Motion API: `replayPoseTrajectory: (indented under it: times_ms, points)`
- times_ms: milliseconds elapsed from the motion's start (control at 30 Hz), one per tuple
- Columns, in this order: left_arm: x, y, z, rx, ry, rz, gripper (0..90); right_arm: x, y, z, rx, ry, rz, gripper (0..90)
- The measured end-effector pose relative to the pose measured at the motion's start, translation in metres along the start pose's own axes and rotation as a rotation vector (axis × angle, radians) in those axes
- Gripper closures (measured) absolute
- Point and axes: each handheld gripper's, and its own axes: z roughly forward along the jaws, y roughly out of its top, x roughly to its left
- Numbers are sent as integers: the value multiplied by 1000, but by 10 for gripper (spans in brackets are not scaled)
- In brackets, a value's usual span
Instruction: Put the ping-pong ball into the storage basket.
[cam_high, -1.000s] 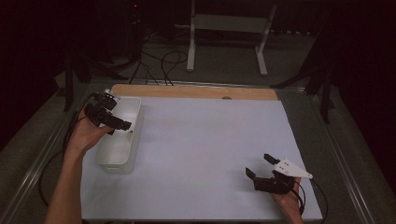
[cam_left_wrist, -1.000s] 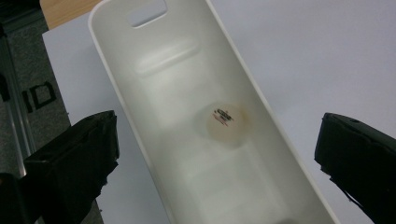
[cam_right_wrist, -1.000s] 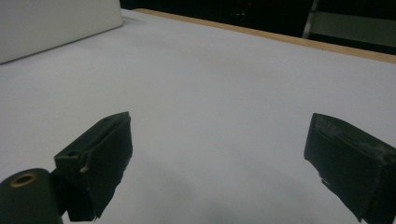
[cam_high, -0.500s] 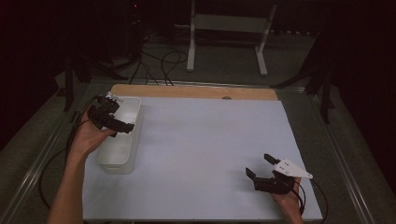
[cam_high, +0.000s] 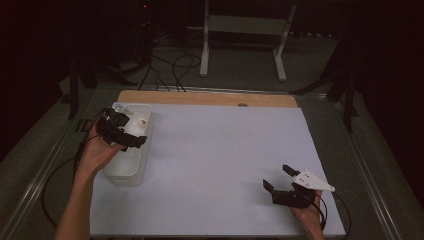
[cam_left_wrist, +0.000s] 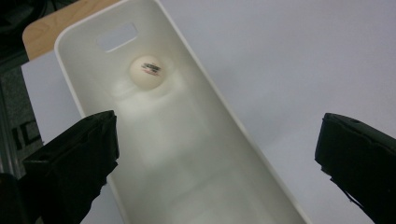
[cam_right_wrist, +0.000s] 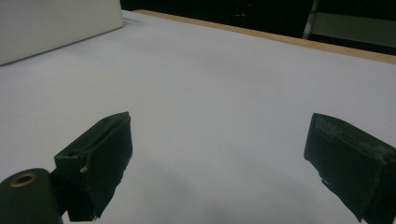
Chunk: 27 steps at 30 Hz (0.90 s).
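In the high view we see the left gripper (cam_high: 131, 131) at the left of the frame, held over the white bin (cam_high: 134, 172) that stands near the left edge of the pale worktop (cam_high: 220, 150). In the left gripper view its jaws stand wide apart at the lower left and lower right corners, with nothing between them. Between and beyond them, in the upper left of that frame, a small cream ball (cam_left_wrist: 146, 72) with a dark printed mark lies on the floor of the bin (cam_left_wrist: 210, 154), close to the end wall that has a slot-shaped handle cutout. The ball is well apart from both jaws.

The right gripper (cam_high: 280, 181) sits in the lower right of the high view, low over the bare worktop and well apart from the bin. In the right gripper view its jaws are also wide apart and hold nothing; only the plain worktop (cam_right_wrist: 219, 93) lies between them. A side of the white bin (cam_right_wrist: 51, 23) shows in the upper left corner of that frame, and a wooden strip (cam_right_wrist: 280, 37) runs along the worktop's far edge.
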Motion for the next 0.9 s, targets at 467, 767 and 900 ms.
replayPoseTrajectory:
  times_ms: [467, 767, 900]
  points:
    - [-12, -13, 5, -61, -17, 21, 3, 0, 0, 0, -1, 0, 0, 76]
    - [-18, -21, 9, -99, -31, 27, 3, 0, 0, 0, -3, -1, 1, 76]
    - [-19, -25, 10, -119, -40, 35, 3, 0, 0, 0, -3, 1, 3, 76]
